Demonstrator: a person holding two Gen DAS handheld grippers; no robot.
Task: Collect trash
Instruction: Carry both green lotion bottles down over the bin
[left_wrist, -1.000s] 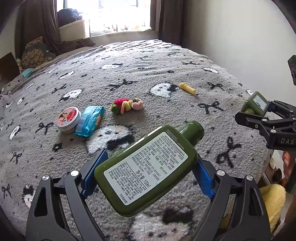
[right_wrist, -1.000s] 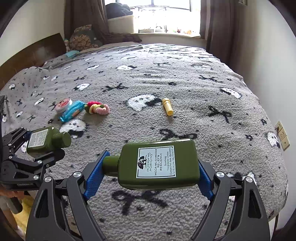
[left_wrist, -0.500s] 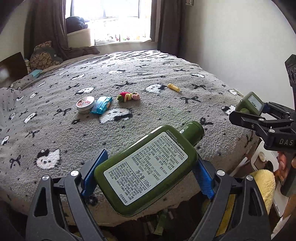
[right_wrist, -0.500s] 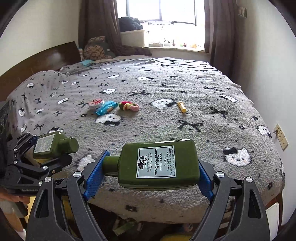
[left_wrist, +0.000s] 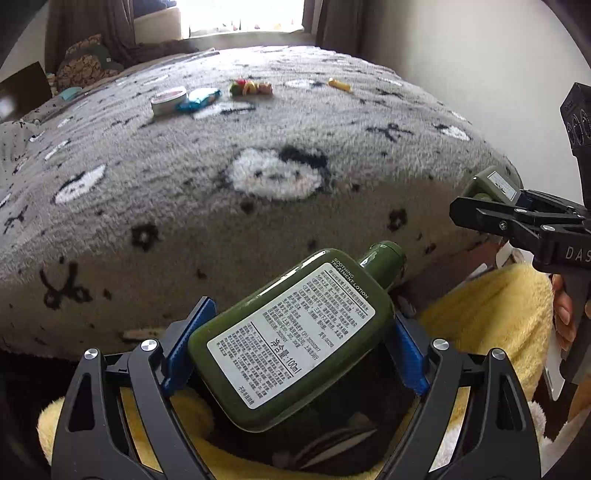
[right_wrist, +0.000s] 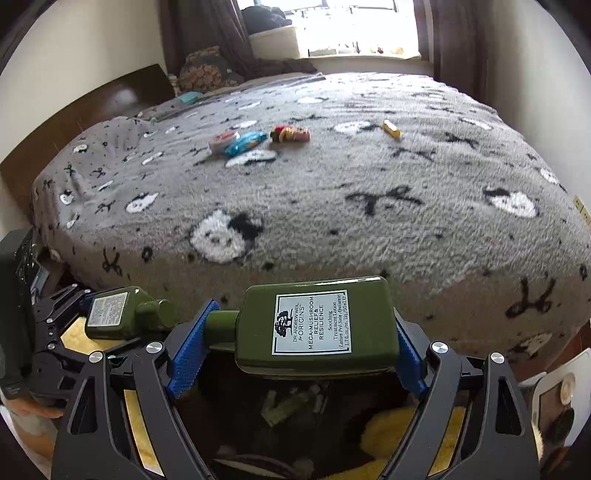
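My left gripper (left_wrist: 295, 336) is shut on a dark green lotion bottle (left_wrist: 288, 339), held slantwise with its white back label up. My right gripper (right_wrist: 301, 343) is shut on a second green bottle (right_wrist: 314, 325), lying crosswise with its front label showing. Both hang just off the bed's foot edge, above a yellow fluffy-rimmed bin (left_wrist: 498, 306) with a dark inside (right_wrist: 295, 413) holding some scraps. The right gripper's bottle (left_wrist: 493, 184) also shows at the right of the left wrist view. The left gripper's bottle (right_wrist: 118, 314) shows at the left of the right wrist view.
The grey fleece bed cover (left_wrist: 258, 206) fills the view ahead. Far back on it lie a round tin (left_wrist: 168, 99), a blue packet (left_wrist: 199, 99), a colourful knitted toy (left_wrist: 251, 88) and a small yellow tube (left_wrist: 340, 84). A white object (right_wrist: 554, 391) stands on the floor at right.
Both grippers have drawn back from over the bed and sunk past its foot edge, above the yellow bin. Each still holds its green bottle.
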